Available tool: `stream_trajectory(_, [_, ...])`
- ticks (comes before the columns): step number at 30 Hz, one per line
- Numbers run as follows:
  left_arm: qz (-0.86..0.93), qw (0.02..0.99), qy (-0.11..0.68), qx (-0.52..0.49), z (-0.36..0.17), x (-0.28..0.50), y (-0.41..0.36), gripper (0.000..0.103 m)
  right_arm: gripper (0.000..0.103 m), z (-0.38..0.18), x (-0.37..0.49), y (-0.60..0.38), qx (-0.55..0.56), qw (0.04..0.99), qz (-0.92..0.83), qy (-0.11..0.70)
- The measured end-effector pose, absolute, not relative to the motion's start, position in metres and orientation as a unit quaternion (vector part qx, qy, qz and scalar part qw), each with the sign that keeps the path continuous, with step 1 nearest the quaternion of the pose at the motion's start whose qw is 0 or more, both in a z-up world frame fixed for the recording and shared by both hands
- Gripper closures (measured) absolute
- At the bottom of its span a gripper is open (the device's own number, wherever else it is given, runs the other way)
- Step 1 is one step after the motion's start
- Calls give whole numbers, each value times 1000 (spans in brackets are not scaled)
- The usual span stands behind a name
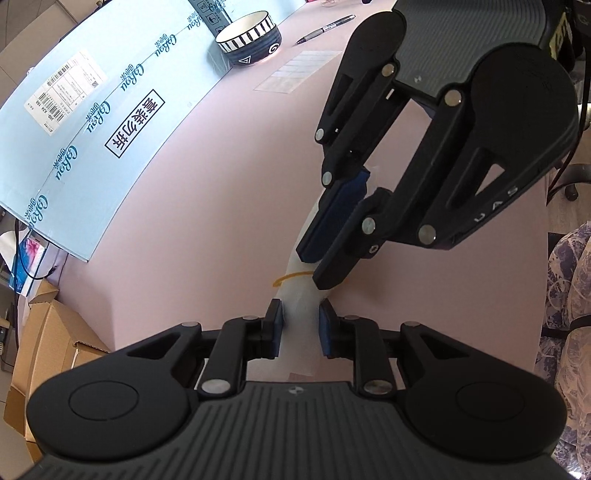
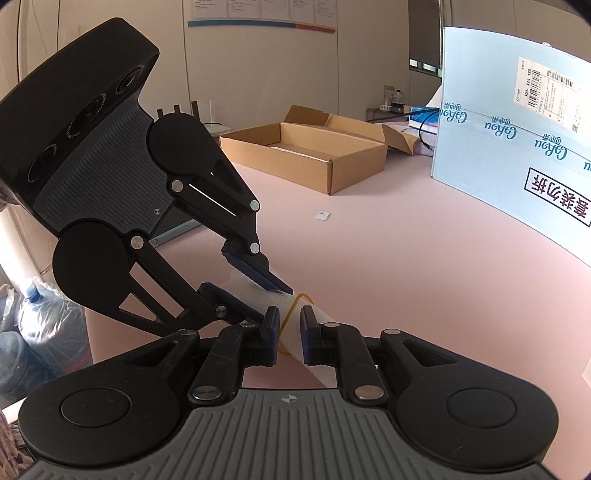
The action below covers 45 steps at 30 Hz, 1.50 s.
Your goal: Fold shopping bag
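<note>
Cartons line the far left of the pink table (image 1: 221,184); the left gripper (image 1: 300,328) clamps the rolled white shopping bag (image 1: 301,306) at its near end — the right gripper (image 1: 325,254) pinches it further along.

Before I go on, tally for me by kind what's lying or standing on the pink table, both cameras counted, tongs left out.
Folded bag: 1
Rubber band: 1
Bowl: 1
Pen: 1
Blue carton: 1
Open cardboard box: 1
Printed sheet: 1
Small white scrap: 1
Total: 8
</note>
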<state>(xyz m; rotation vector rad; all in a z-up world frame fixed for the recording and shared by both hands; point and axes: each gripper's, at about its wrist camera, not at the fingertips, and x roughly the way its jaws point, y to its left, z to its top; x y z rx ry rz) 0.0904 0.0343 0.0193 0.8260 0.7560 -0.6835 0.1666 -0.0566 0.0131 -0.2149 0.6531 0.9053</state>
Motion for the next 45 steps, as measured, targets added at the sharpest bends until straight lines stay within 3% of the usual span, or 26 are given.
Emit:
stream_trajectory(6, [-317, 793, 354, 381, 19, 89, 36, 84, 99, 13, 167, -60, -89, 852, 415, 306])
stream_trajectory(16, [-315, 793, 363, 374, 22, 83, 41, 83, 98, 19, 159, -89, -79, 880, 376, 280])
stream_trajectory(17, [-315, 794, 363, 373, 23, 83, 42, 82, 86, 20, 156, -91, -84, 879, 381, 273])
stream_trajectory(18, [-314, 795, 362, 372, 24, 82, 42, 81, 60, 23, 151, -93, -96, 880, 385, 262])
stream_trajectory(19, [-312, 796, 361, 372, 24, 81, 43, 76, 50, 27, 143, -95, -123, 880, 388, 244])
stream_trajectory(20, [-312, 797, 358, 373, 27, 78, 45, 72, 47, 31, 135, -97, -149, 880, 391, 225])
stream_trajectory(25, [-288, 817, 324, 382, 43, 62, 55, 40, 47, 48, 100, -95, -340, 844, 387, 149])
stream_trajectory(31, [-285, 835, 311, 353, 58, 57, 59, 40, 47, 33, 93, -76, -519, 743, 410, 101])
stream_trajectory(40, [-274, 828, 339, 353, 28, 78, 50, 40, 48, 2, 130, -54, -549, 697, 439, 141])
stream_trajectory(45, [-285, 818, 353, 354, 21, 83, 51, 49, 50, 0, 139, -56, -535, 699, 447, 158])
